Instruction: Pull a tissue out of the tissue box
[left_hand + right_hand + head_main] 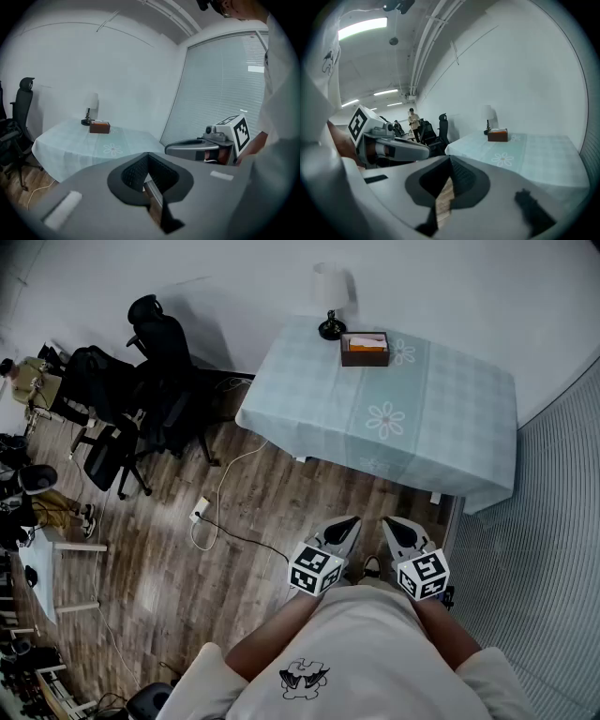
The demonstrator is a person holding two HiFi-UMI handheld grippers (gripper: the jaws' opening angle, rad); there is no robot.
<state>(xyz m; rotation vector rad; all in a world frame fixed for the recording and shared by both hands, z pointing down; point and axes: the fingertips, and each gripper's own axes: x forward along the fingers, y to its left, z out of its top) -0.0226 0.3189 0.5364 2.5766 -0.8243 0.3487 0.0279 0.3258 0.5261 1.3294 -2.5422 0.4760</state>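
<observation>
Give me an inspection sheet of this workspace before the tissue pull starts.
Surface: table under a pale checked cloth with flower prints.
Job's things: brown tissue box near the table's far edge.
Clutter: lamp beside the box.
Grippers: left gripper and right gripper held by the person's body, well short of the table, fingers together, nothing held.
Cables: white cable trails over the wood floor to a power strip.
Surroundings: black office chairs left of the table, blinds on the right.

Bright even overhead light, soft shadows, fisheye-bent edges, dark corners.
</observation>
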